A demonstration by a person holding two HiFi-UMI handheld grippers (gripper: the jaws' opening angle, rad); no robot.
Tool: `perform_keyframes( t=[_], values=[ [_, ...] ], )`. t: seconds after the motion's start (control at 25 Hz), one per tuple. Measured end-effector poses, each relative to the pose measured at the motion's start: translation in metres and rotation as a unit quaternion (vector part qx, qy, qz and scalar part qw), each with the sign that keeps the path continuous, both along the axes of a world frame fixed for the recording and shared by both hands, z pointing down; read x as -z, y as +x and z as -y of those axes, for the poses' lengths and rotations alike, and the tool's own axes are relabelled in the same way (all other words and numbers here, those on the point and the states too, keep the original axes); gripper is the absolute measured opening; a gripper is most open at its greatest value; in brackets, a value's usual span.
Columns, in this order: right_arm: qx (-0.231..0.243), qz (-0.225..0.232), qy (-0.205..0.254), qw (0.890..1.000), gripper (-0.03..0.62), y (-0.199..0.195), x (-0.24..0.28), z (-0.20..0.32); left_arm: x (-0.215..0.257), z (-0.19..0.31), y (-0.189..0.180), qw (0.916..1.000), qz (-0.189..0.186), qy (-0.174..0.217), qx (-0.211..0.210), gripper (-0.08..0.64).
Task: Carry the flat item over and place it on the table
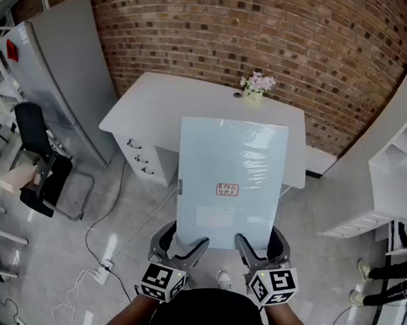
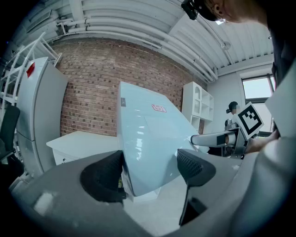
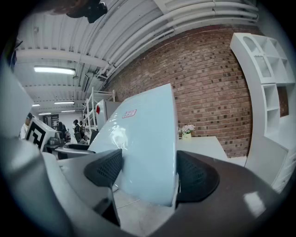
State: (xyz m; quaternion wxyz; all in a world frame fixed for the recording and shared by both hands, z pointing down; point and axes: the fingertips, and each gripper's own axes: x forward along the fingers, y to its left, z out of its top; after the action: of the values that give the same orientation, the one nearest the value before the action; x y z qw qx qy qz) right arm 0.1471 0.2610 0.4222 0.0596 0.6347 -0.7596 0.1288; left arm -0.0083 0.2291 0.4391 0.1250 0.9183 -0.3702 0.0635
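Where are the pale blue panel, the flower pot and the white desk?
pale blue panel (image 1: 231, 167): head view, on the middle of its face.
flower pot (image 1: 257, 85): head view, on its blossoms.
white desk (image 1: 164, 102): head view, on a bare part of its top.

I see table (image 1: 151, 103) top bare at left; flower pot (image 1: 257, 86) at far edge by brick wall (image 1: 250, 30); panel (image 1: 229, 177) hides middle.

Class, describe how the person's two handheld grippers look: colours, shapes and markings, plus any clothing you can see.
Both the left gripper and right gripper have grey curved bodies with two jaws carrying black, mesh-textured pads. Each bears a white cube printed with black square markers. The person wears dark clothing.
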Motion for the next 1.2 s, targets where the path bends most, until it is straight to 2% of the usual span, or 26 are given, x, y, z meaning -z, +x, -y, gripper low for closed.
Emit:
perform_keyframes(
  t=[0.32,0.64,1.2],
  values=[
    [0.002,-0.001,-0.002,1.0,0.373,-0.002,-0.002,0.005,-0.002,0.004,-0.003,1.0,0.0,0.001,0.001,0.383],
    [0.006,0.008,-0.007,1.0,0.376,-0.017,-0.002,0.012,-0.004,0.01,-0.019,0.9998,-0.018,-0.005,0.006,0.385],
    [0.004,0.013,-0.016,1.0,0.377,-0.078,-0.003,0.036,-0.005,0.032,-0.081,0.9995,-0.031,0.001,0.008,0.385]
  ],
)
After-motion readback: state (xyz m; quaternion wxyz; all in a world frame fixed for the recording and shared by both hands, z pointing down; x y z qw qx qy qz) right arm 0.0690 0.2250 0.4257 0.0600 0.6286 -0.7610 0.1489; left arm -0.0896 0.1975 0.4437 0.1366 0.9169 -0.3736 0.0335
